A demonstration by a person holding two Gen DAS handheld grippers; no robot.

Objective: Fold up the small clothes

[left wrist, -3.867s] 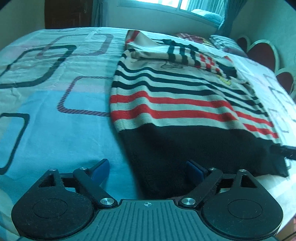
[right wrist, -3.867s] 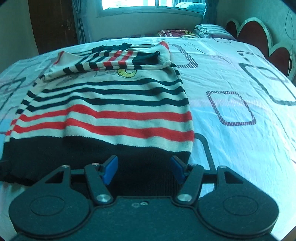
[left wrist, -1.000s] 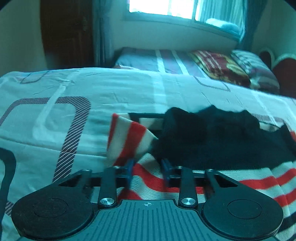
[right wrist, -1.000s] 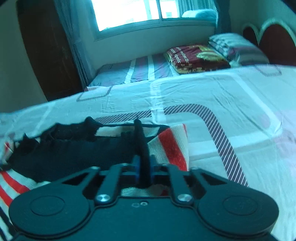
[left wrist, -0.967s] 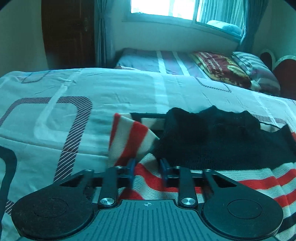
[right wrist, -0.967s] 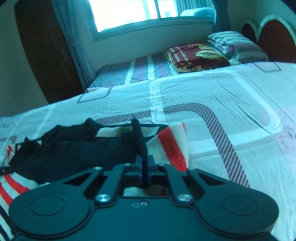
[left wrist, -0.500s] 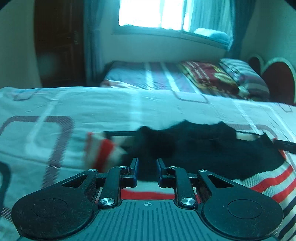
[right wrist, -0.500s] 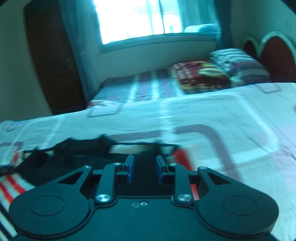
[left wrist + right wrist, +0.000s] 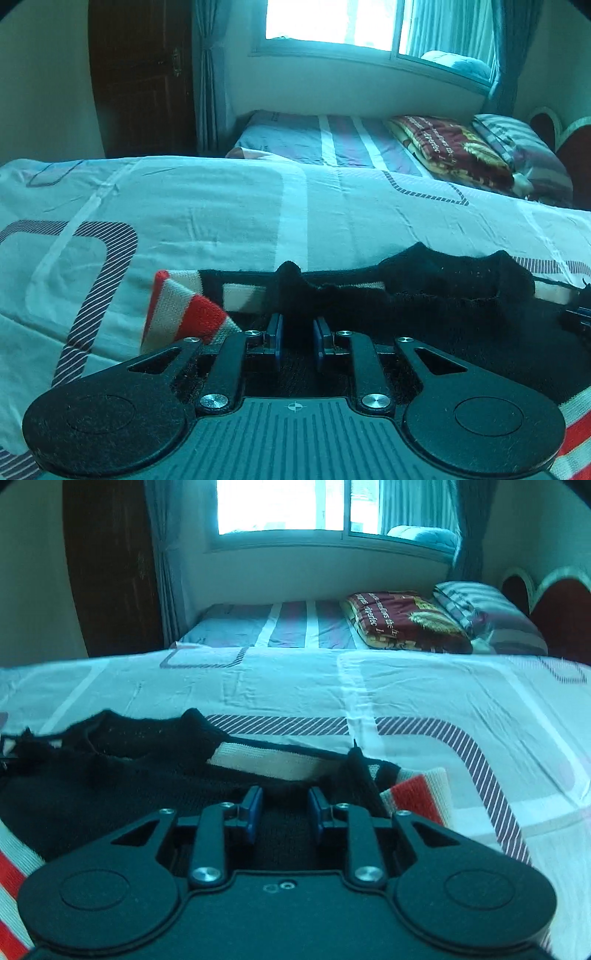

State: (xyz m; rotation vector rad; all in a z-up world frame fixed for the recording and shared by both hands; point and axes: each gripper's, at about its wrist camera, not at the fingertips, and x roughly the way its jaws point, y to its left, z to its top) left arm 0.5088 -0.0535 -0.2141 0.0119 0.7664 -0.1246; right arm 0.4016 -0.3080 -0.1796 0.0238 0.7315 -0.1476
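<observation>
The striped sweater lies on the bed, its black hem band folded up over its far striped end. In the left wrist view my left gripper stands a little open over the black band, whose corner pokes up between the blue pads. In the right wrist view my right gripper stands a little open over the black band. A black corner sticks up just right of it, free of the pads. A red and cream striped corner shows at each side.
The bed sheet with rounded-rectangle prints stretches beyond the sweater. A second bed with a dark red folded blanket and a striped pillow lies further back, below the window. A dark door stands at the far left.
One second ago both grippers were shut on the black hem at the sweater's far end. Both have since opened a little and let it go. The hem now lies on the sweater.
</observation>
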